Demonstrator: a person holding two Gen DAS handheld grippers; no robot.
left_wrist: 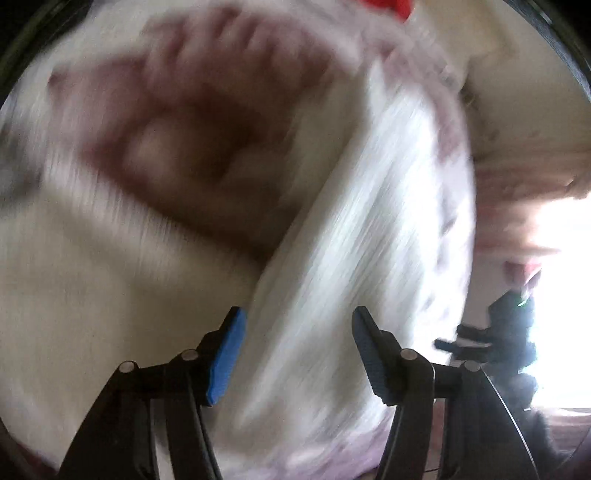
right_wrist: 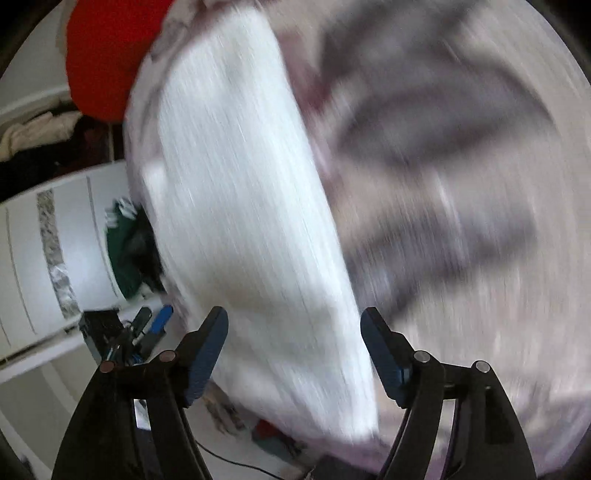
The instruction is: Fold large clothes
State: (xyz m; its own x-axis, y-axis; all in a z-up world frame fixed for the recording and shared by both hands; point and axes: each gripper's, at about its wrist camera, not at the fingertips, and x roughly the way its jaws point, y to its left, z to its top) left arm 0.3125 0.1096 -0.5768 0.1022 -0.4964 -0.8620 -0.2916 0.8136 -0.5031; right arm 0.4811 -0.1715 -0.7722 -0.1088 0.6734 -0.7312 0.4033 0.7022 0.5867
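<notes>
A large white garment with a blurred dark printed pattern fills the left wrist view, smeared by motion. My left gripper is open, jaws wide apart, with a white fold of the garment between and beyond its blue pads. In the right wrist view the same white garment hangs as a long folded band, with its grey printed part to the right. My right gripper is open, and the white band passes between its fingers. My left gripper also shows at the lower left of that view.
A red cloth lies at the upper left of the right wrist view and also shows in the left wrist view. A green garment lies on a white surface. A bright window glares at the right.
</notes>
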